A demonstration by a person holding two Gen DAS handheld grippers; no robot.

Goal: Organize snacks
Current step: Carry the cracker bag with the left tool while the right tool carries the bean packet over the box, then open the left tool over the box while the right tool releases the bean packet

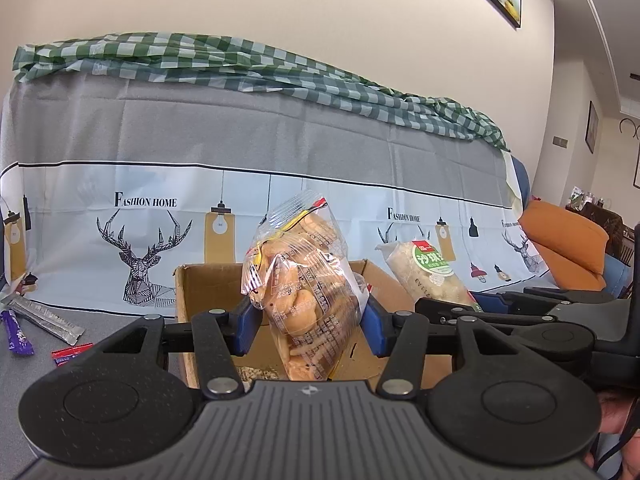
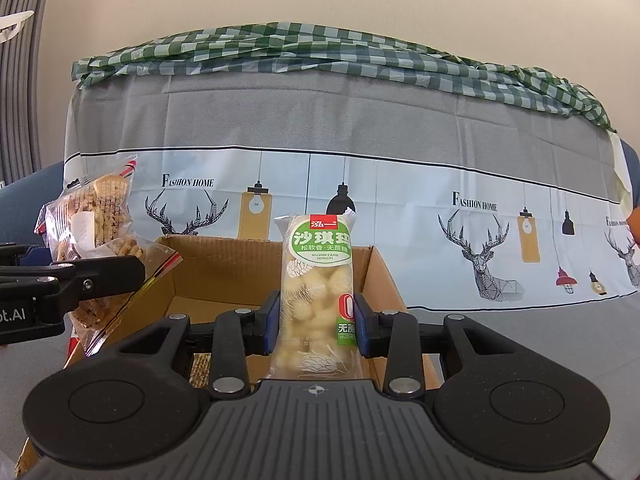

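Observation:
My left gripper (image 1: 308, 320) is shut on a clear bag of biscuits (image 1: 302, 280) and holds it upright over the open cardboard box (image 1: 208, 280). My right gripper (image 2: 316, 322) is shut on a green-labelled sachima pack (image 2: 318, 292), upright over the same box (image 2: 224, 264). The sachima pack shows at the right in the left wrist view (image 1: 428, 272). The biscuit bag shows at the left in the right wrist view (image 2: 96, 240), with the left gripper's fingers (image 2: 100, 276) closed on it.
On the grey table at the left lie a silver stick pack (image 1: 48, 316), a purple wrapper (image 1: 16, 332) and a red wrapper (image 1: 72, 354). A sofa draped in a deer-print cloth (image 1: 280, 184) stands behind the box. An orange cushion (image 1: 568, 248) is at the right.

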